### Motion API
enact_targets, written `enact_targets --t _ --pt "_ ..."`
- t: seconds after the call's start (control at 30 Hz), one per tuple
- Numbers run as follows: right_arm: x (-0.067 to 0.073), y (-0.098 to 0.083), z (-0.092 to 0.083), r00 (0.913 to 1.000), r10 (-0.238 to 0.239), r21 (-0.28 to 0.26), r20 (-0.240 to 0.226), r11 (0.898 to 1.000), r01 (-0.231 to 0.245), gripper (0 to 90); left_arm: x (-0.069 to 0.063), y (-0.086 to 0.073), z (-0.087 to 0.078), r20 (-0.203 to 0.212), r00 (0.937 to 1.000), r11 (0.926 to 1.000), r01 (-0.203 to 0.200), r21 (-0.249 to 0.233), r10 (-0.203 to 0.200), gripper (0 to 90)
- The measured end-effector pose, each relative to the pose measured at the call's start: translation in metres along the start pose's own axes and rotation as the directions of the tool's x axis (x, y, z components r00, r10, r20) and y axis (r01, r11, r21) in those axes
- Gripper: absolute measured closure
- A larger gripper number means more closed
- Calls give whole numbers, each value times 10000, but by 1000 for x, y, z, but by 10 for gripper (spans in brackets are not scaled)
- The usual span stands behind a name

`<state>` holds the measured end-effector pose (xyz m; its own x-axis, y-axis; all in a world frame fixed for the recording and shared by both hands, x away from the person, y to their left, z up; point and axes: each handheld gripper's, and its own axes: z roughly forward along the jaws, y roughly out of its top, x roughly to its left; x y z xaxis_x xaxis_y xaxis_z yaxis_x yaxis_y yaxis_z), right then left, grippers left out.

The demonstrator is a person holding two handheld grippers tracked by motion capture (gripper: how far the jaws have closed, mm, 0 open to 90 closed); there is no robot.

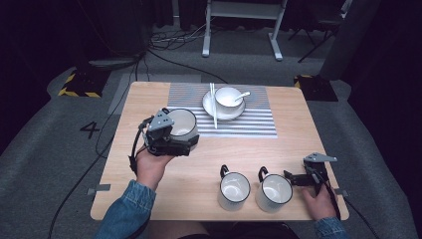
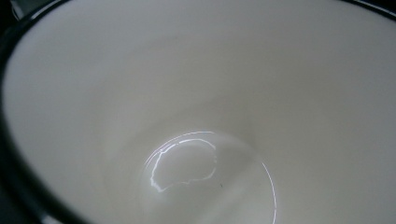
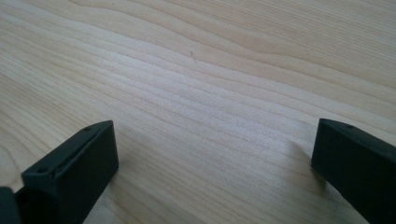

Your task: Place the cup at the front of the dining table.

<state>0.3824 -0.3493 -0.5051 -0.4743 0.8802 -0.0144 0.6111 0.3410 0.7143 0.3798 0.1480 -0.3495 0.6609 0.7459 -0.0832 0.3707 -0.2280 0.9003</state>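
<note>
Beside the striped mat's edge (image 1: 174,112), the left hand-held gripper (image 1: 171,142) grips a mug (image 1: 181,123); the right (image 1: 298,179) gapes wide.

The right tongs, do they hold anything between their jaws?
No, the right tongs stand open, with bare wooden table between the jaws.

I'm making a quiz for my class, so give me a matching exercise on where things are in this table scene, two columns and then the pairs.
Things:
1. chopsticks
2. spoon
3. left tool
4. right tool

Places or states:
A. in the small bowl
B. open, low over bare wood
C. across the plate
D. at the mug by the striped mat

Pairs: 1-C, 2-A, 3-D, 4-B
</note>
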Motion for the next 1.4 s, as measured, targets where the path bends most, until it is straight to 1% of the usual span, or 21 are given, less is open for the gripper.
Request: enact_targets --t 0.03,0.1,0.2,0.43,0.57,0.63,0.67,0.7,0.73,0.8,0.97,1.03,1.07,1.1,1.13,1.17,1.2,1.23,1.27,1.33,1.4 --pt "0 0 0 10000 2 1 0 10000 -2 6 2 3 2 21 9999 9999 99 22 -99 30" --pt "0 0 0 10000 -2 -1 -1 10000 2 6 6 6 5 -84 9999 9999 95 -98 -96 30" --pt "0 0 0 10000 -7 16 -20 10000 7 6 12 12 10 -58 9994 9993 349 -154 -350 31" --pt "0 0 0 10000 -4 -4 -3 10000 4 6 25 29 21 -330 9994 9998 86 -170 -91 31" --pt "0 0 0 10000 -3 5 -3 10000 3 6 31 35 28 -406 9991 9995 129 -284 -141 30" --pt "0 0 0 10000 -1 1 -2 10000 1 6 36 38 31 -345 9992 9996 201 -214 -208 30" --pt "0 0 0 10000 -2 -3 -1 10000 2 6 40 41 37 -431 9989 9996 161 -245 -172 31" --pt "0 0 0 10000 -9 16 -19 10000 9 7 40 41 37 -431 9989 9996 161 -245 -172 31" --pt "0 0 0 10000 -3 6 -14 10000 3 6 45 44 42 -591 9982 9996 124 -270 -140 31" --pt "0 0 0 10000 -4 4 -4 10000 4 6 48 46 43 -606 9981 9998 68 -182 -78 31" --pt "0 0 0 10000 -24 27 -34 10000 24 4 65 51 54 -576 9977 9986 344 -395 -367 31" --pt "-1 0 1 9999 -117 -7 -59 9999 117 3 69 52 56 -564 9978 9986 328 -426 -352 30" --pt "-1 0 1 9999 -114 -6 -46 9999 114 2 74 54 59 -444 9974 9978 546 -375 -563 30" --pt "-1 0 1 9999 -114 -6 -46 9999 114 2 74 54 59 -444 9974 9978 546 -375 -563 30" --pt "-1 0 1 9999 -105 -3 -50 9999 105 3 80 56 64 -493 9971 9976 564 -391 -583 31" --pt "-1 0 1 9999 -105 -3 -50 9999 105 3 80 56 64 -493 9971 9976 564 -391 -583 31" --pt "-1 0 1 9999 -111 -5 -40 9999 111 3 85 57 68 -537 9962 9969 656 -440 -679 31" --pt "-1 0 1 9999 -111 -5 -40 9999 111 3 85 57 68 -537 9962 9969 656 -440 -679 31" --pt "-1 0 1 9999 -103 2 -61 9999 103 2 89 58 70 -590 9966 9975 546 -442 -572 31" --pt "-1 1 1 9999 -120 -4 -66 9999 120 3 95 59 77 -636 9954 9963 685 -521 -717 30" --pt "-1 1 1 9999 -120 -2 -66 9999 120 2 100 60 82 -671 9950 9967 720 -383 -745 30"
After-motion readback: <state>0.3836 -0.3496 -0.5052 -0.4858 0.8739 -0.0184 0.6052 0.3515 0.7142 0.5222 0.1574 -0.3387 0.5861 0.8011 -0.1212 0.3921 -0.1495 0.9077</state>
